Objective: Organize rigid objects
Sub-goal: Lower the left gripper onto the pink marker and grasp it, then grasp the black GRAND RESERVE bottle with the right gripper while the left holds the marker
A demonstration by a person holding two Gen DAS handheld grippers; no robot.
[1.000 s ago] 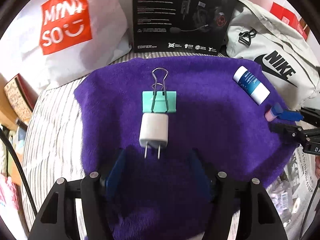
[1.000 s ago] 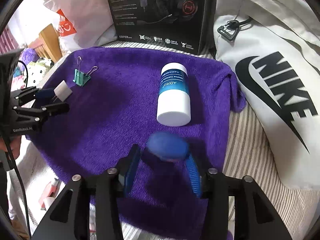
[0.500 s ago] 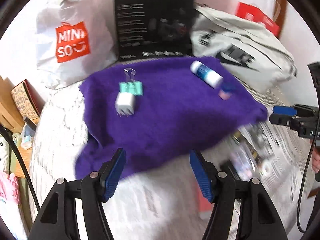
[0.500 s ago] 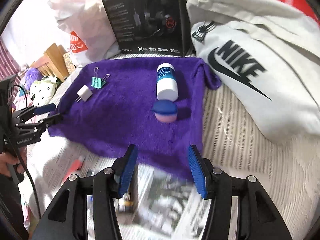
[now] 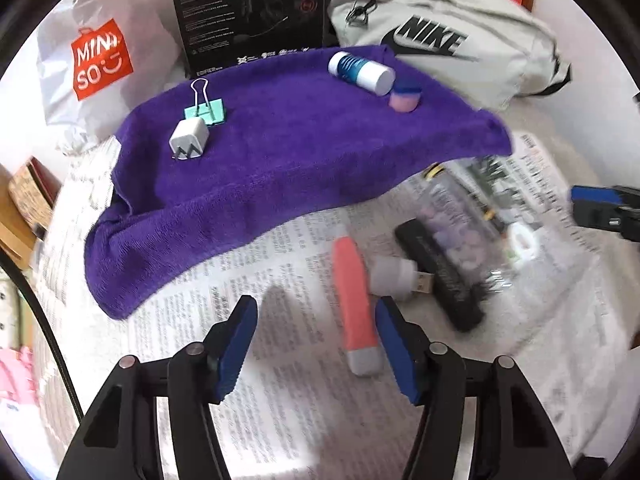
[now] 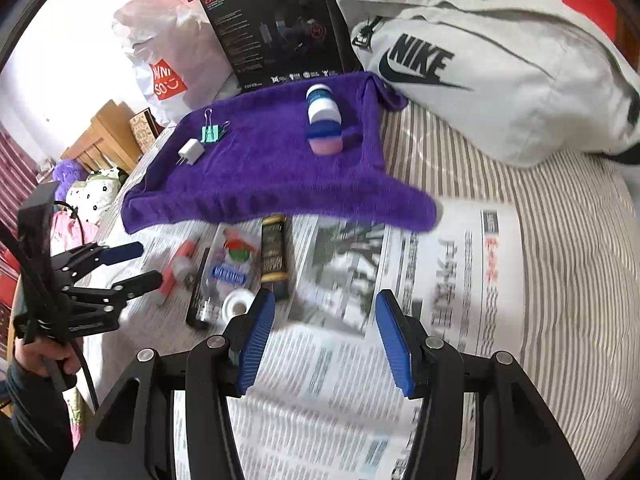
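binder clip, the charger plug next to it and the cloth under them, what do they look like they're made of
Binder clip: mint-painted body with thin, shiny wire handles, so likely metal. Charger plug: smooth white shell with a slight sheen, probably hard plastic, with two thin metal prongs. Purple cloth: matte with a fuzzy, ribbed pile and soft folds at the edges, so it looks like a microfibre or terry towel.

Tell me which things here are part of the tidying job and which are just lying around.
Part of the job:
- purple towel, holding the charger plug, binder clip, white bottle and pink-and-blue cap
- on the newspaper: coral tube, USB adapter, black stick

Lying about:
- Miniso bag
- headset box
- Nike bag
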